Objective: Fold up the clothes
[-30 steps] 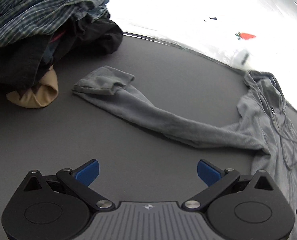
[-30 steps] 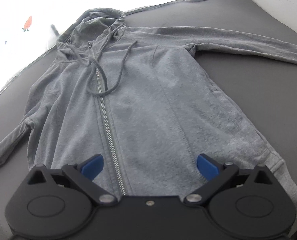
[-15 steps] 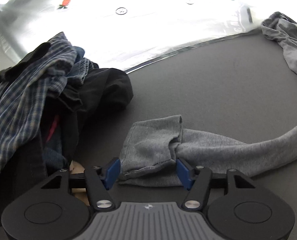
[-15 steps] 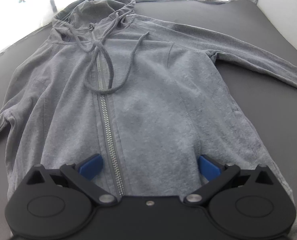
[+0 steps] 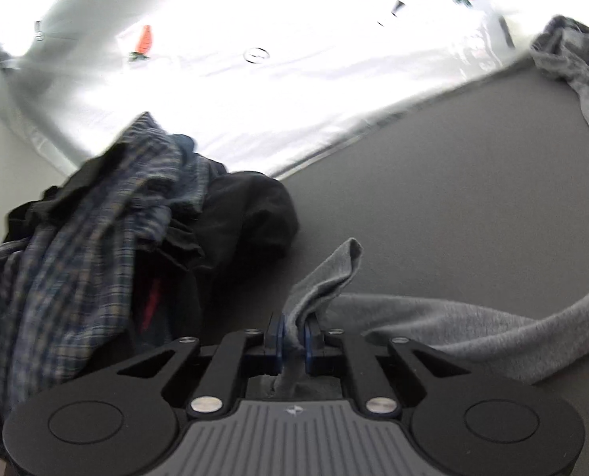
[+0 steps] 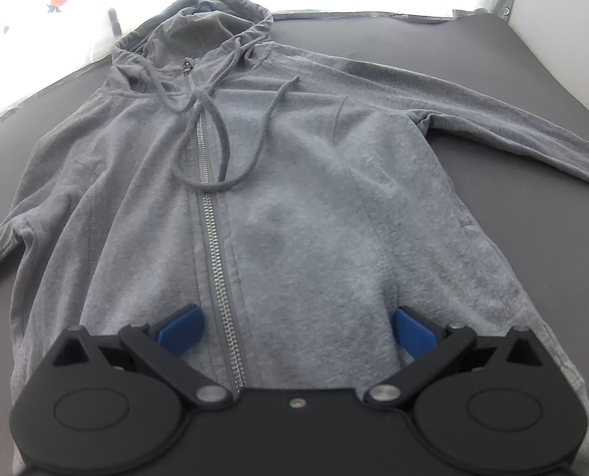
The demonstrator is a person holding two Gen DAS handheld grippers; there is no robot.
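The gray hoodie [image 6: 294,206] lies flat on the dark table [image 6: 512,59], front up, zipper [image 6: 211,238] closed, hood at the far end. One sleeve [image 5: 453,325] stretches out to the side, and its cuff [image 5: 326,277] is pinched tight in the left gripper [image 5: 293,335]. The cuff sticks up a little between the blue pads [image 5: 280,333]. The right gripper [image 6: 296,329] is wide and holds nothing; it hangs over the bottom hem.

To fold this sleeve well, I think the cuff should be lifted just a bit and carried slowly across the chest, so the sleeve lands straight and smooth.

The hoodie is soft and fuzzy, with thin strings [image 6: 223,150]. A messy pile of clothes [image 5: 116,246] sits beside the cuff.
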